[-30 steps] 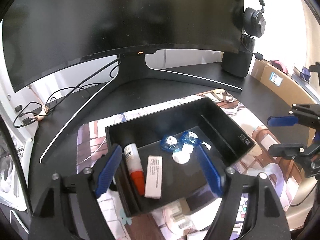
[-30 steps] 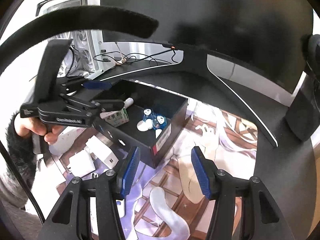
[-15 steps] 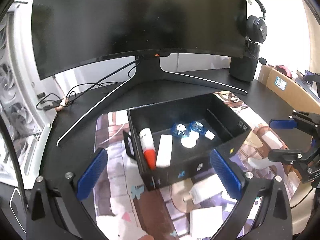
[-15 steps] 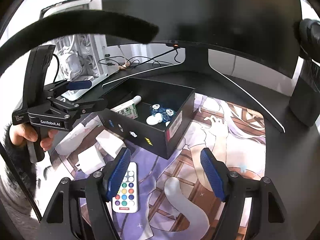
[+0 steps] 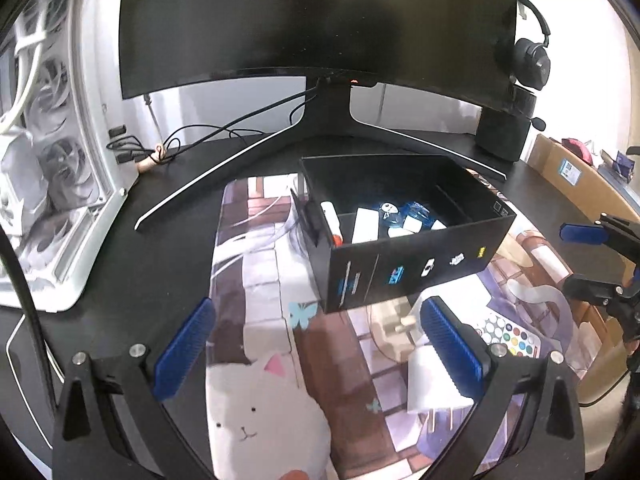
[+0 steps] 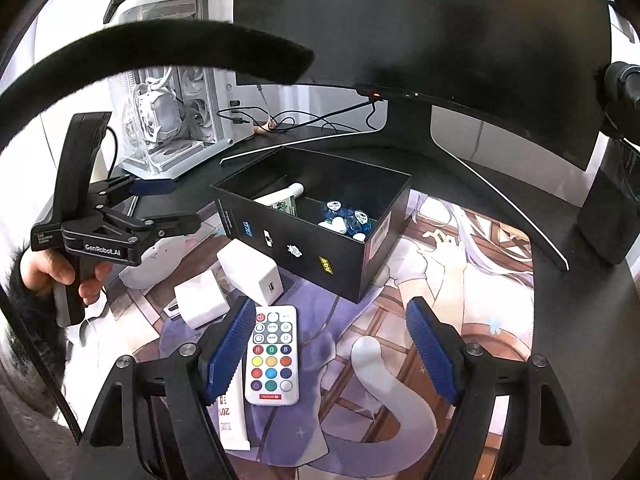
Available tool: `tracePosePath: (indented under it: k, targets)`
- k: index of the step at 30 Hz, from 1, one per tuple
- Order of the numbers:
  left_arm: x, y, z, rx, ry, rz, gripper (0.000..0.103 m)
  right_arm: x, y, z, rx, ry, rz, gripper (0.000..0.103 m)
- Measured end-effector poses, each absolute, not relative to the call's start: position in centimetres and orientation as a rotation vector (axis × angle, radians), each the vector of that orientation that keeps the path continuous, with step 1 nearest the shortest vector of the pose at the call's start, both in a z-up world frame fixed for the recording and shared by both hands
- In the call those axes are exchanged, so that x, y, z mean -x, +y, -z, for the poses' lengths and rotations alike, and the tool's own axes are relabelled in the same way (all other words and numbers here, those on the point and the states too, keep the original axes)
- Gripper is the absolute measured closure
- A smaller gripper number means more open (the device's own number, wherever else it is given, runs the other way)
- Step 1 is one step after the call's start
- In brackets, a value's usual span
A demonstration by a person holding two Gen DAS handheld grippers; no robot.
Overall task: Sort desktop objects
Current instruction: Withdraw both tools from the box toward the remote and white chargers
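Note:
A black open box (image 5: 412, 268) (image 6: 304, 240) stands on the printed desk mat; it holds a red-capped tube (image 5: 332, 220), a white carton (image 5: 366, 226) and blue picks (image 6: 348, 216). In front of it lie two white chargers (image 6: 252, 270) (image 6: 200, 298), a white remote (image 6: 273, 356) with coloured buttons and a white tube (image 6: 230, 420). My left gripper (image 5: 316, 348) is open and empty, low over the mat before the box. My right gripper (image 6: 332, 356) is open and empty, above the remote's right side.
A curved monitor (image 5: 320, 20) on a V stand is behind the box. A white PC case (image 5: 44, 160) stands at the left with cables (image 5: 192, 140). A headset on a black stand (image 5: 520, 92) is at the right, beside a cardboard box (image 5: 568, 172).
Both grippers have pulled back from the box toward me. The left one was over the box's inside and is now before it; chargers and remote have come into view.

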State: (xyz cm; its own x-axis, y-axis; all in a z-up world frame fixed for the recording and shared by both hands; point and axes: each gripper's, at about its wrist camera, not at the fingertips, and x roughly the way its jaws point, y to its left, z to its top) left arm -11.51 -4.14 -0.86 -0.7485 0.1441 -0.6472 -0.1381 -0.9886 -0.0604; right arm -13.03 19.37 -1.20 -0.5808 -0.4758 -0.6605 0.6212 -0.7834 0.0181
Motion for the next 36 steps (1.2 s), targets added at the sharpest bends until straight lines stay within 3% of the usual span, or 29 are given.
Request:
tracePosePath:
  k: [20,29,36]
  targets:
    - [9.8,-3.1,1.2,1.049,0.069,-2.756,0.0,11.2,17.7,1.8,-0.871,0.354,2.289,0.024]
    - [9.3,-2.0,1.5,1.08,0.176,-2.679,0.0,9.9,16.4,2.7,-0.869,0.513,2.254,0.024]
    - [9.3,-2.2,1.6,1.087,0.109,-2.637,0.0,9.4,15.9,3.3,-0.865,0.543,2.206,0.024]
